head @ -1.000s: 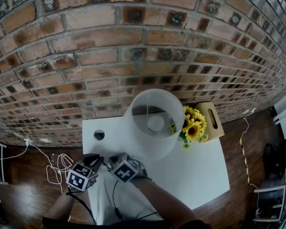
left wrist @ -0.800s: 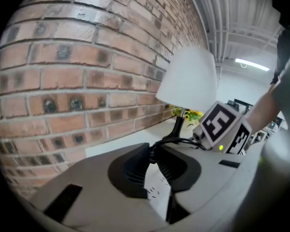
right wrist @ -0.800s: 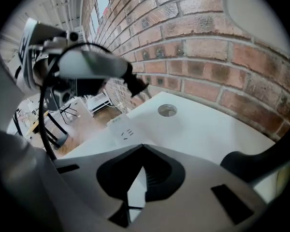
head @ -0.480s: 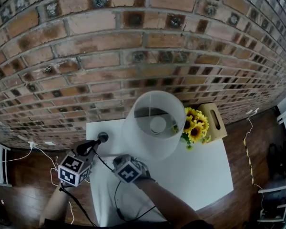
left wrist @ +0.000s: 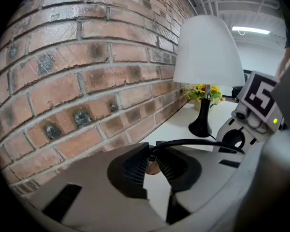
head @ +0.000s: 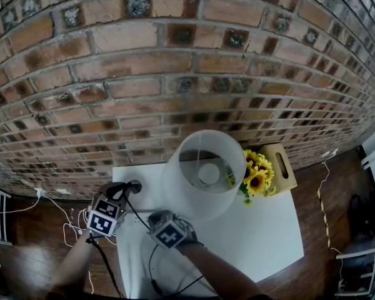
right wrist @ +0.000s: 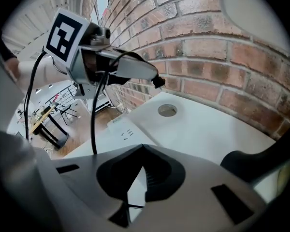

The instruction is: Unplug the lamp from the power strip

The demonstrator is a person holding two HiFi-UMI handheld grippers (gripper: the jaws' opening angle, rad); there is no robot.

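Observation:
The lamp (head: 203,174) with its white shade stands on the white table (head: 262,230) near the brick wall. My left gripper (head: 126,190) is raised at the table's left edge, shut on the lamp's black plug (right wrist: 158,82). Its jaws are opening, with the plug still between the pads (left wrist: 135,166). The black cord (head: 151,255) trails from the plug down across the table. My right gripper (head: 159,220) is low over the table beside it, jaws shut with nothing between them (right wrist: 142,151). The white power strip (right wrist: 122,128) lies just beyond the right jaws.
A round cable hole (head: 135,185) is in the table's back left corner. Sunflowers (head: 256,170) and a wooden box (head: 279,159) stand right of the lamp. White cables (head: 75,220) lie on the wooden floor at the left.
My left gripper has moved away from the right gripper, up and toward the wall, taking the plug and cord with it. The right gripper has stayed low on the table.

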